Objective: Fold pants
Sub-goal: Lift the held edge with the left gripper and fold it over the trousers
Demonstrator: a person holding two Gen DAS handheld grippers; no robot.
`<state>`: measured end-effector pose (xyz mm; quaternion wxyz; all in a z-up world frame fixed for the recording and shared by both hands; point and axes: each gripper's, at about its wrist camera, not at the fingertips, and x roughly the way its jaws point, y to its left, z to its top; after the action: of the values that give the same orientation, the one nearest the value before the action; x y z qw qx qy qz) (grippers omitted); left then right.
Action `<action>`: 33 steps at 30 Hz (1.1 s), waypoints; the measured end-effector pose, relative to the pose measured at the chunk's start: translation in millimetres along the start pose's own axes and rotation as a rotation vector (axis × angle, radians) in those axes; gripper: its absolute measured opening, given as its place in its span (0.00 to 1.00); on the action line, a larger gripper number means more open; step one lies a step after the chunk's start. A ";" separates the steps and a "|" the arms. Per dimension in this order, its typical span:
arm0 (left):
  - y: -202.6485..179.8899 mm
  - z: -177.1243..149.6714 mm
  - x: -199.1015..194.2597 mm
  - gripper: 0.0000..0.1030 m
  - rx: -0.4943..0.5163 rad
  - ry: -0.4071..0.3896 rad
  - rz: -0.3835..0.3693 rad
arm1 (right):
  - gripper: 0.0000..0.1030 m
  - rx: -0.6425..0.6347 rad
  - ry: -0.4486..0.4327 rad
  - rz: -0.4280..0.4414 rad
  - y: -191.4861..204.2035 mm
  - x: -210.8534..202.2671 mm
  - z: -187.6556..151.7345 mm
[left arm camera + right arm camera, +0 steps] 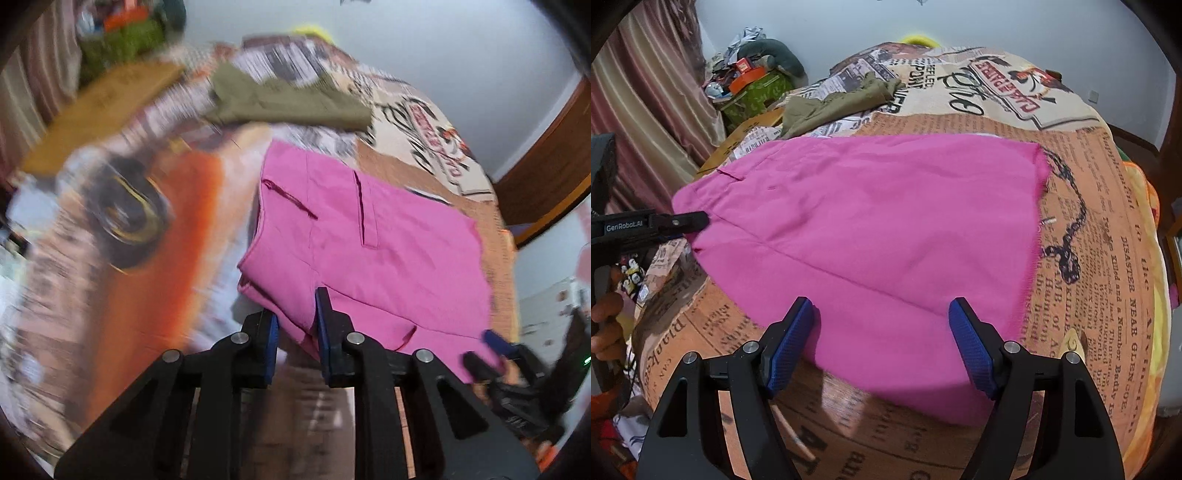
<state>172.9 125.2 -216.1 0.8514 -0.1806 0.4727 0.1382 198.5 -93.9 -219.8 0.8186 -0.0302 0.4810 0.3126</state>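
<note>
**Pink pants folded on the bed, left gripper at their corner**

The pink pants (pixel 871 236) lie folded flat on a newspaper-print blanket (pixel 1108 266) covering the bed. The left gripper (pixel 297 325) has its jaws narrowed around the near corner of the fabric, cloth running between the blue pads (pixel 325 332); whether they pinch it fully cannot be told (the left view is smeared with motion blur). The right gripper (pixel 882 343) hovers over the near edge of the pants, jaws spread wide, holding nothing. An olive-green garment (pixel 838 105) lies crumpled on the blanket beyond the pants, just apart from them. A green box (pixel 753 94) piled with clutter stands beside a striped curtain (pixel 650 92).
</note>
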 end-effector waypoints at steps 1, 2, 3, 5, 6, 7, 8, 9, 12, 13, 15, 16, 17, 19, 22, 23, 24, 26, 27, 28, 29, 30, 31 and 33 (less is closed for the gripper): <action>2.4 1.1 -4.8 0.17 0.019 -0.026 0.036 | 0.71 0.000 0.000 -0.003 0.7 0.1 0.7; 4.2 2.4 -9.0 0.17 0.038 -0.050 0.066 | 0.71 0.001 0.002 -0.004 0.9 0.1 1.2; 5.6 3.4 -11.7 0.16 0.054 -0.066 0.087 | 0.71 0.001 0.002 -0.005 0.3 0.1 1.6; 5.4 6.3 -20.6 0.15 0.095 -0.110 0.134 | 0.71 0.006 0.002 -0.012 -1.3 -0.5 1.6; 4.5 7.1 -24.8 0.15 0.113 -0.129 0.145 | 0.71 0.011 0.002 -0.014 -3.3 -1.1 1.2; 1.2 8.2 -29.7 0.15 0.138 -0.151 0.150 | 0.71 0.021 0.002 -0.016 -5.9 -2.1 0.0; -1.0 8.2 -34.0 0.15 0.158 -0.168 0.152 | 0.71 0.030 0.002 -0.019 -8.2 -3.4 -1.1; -5.8 8.4 -37.5 0.15 0.178 -0.185 0.155 | 0.71 0.036 0.002 -0.021 -9.4 -5.1 -2.3; -30.8 9.2 -50.0 0.14 0.270 -0.255 0.148 | 0.71 0.039 0.002 -0.039 -12.9 -10.2 -6.1; -38.4 9.9 -52.9 0.14 0.291 -0.270 0.141 | 0.71 0.038 0.006 -0.045 -14.1 -10.7 -7.4; -53.2 9.9 -58.5 0.14 0.331 -0.293 0.117 | 0.71 0.043 0.013 -0.046 -17.0 -10.2 -8.9; -61.7 10.4 -59.9 0.14 0.354 -0.297 0.103 | 0.71 0.052 0.015 -0.044 -19.0 -9.6 -9.9; -70.3 10.8 -61.4 0.14 0.374 -0.300 0.084 | 0.71 0.066 0.021 -0.033 -21.4 -8.3 -10.8; -86.3 10.9 -64.4 0.14 0.410 -0.302 0.031 | 0.71 0.081 0.019 -0.022 -23.1 -7.8 -11.7; -106.0 9.8 -64.6 0.14 0.451 -0.294 -0.027 | 0.71 0.084 0.016 -0.017 -23.2 -8.4 -12.8; -111.8 9.2 -63.4 0.14 0.458 -0.285 -0.046 | 0.71 0.084 0.016 -0.015 -23.5 -8.6 -12.9; -117.8 9.2 -61.0 0.14 0.465 -0.269 -0.072 | 0.71 0.083 0.017 -0.015 -23.3 -8.6 -13.1; -126.4 8.7 -56.6 0.14 0.472 -0.240 -0.111 | 0.71 0.082 0.017 -0.016 -22.9 -9.0 -13.0; -131.2 9.3 -53.0 0.14 0.473 -0.220 -0.132 | 0.71 0.083 0.017 -0.016 -22.8 -9.1 -13.1; -134.0 8.5 -52.3 0.14 0.476 -0.210 -0.143 | 0.71 0.084 0.016 -0.015 -22.9 -9.2 -13.2; -138.5 8.3 -49.3 0.14 0.481 -0.192 -0.162 | 0.71 0.086 0.015 -0.014 -23.1 -9.3 -13.3; -141.5 7.0 -47.6 0.14 0.483 -0.182 -0.174 | 0.71 0.087 0.015 -0.014 -23.5 -8.9 -13.4; -144.4 6.2 -46.3 0.14 0.488 -0.169 -0.189 | 0.71 0.088 0.014 -0.012 -23.6 -9.0 -13.4; -151.3 4.2 -41.2 0.14 0.494 -0.139 -0.215 | 0.71 0.090 0.013 -0.012 -24.2 -8.7 -13.7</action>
<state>216.3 -11.2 -152.1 0.9098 -0.0067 0.4105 -0.0604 198.1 -122.2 -226.2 0.8177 0.0019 0.4998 0.2857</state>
